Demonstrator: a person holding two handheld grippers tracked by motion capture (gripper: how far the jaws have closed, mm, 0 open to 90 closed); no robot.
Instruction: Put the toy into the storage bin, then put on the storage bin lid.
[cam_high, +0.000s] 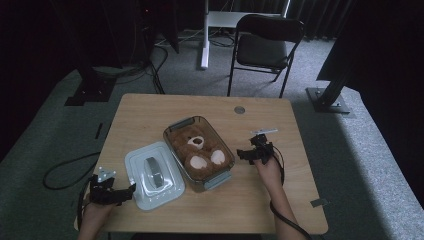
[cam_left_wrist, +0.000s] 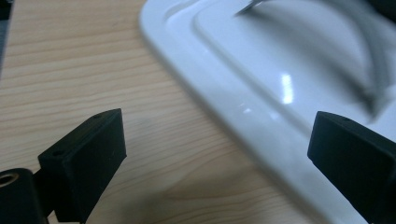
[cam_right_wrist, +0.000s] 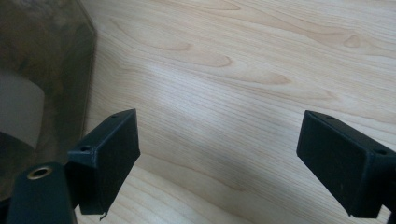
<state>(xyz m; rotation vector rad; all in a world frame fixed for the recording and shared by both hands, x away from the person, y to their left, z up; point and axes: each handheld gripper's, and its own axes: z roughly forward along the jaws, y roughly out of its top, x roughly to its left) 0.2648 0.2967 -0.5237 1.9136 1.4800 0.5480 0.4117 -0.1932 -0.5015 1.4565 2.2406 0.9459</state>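
Grey carpet surrounds a pale wooden table (cam_high: 150, 110) in the high view, with a black folding chair (cam_high: 265, 45) at the upper centre of the frame. At the table's middle sits a clear plastic box (cam_high: 172, 131), uncovered, with a brown teddy bear (cam_high: 200, 150) lying inside it. Just left of the box, nearly touching it, its white lid (cam_high: 152, 176) lies flat on the wood. At the lower left of the frame my left gripper (cam_high: 131, 190) hovers by the lid's near left edge (my hand behind it comes in from the bottom). At the centre right my right gripper (cam_high: 241, 153) points toward the box's right wall, close beside it but apart.

From the left gripper view, my two black jaws stand wide, one at the lower left and one at the lower right of the frame, with nothing held between them. White lid (cam_left_wrist: 261, 65) fills the upper right, its rim running diagonally down between the jaws; the right jaw is over the lid, the left over bare wood.

From the right gripper view, my jaws are again spread wide and hold nothing, only wood grain between them. Along the left edge of the frame rises the box's smoky clear wall (cam_right_wrist: 46, 60), with a pale patch of the bear (blurred) showing through it.
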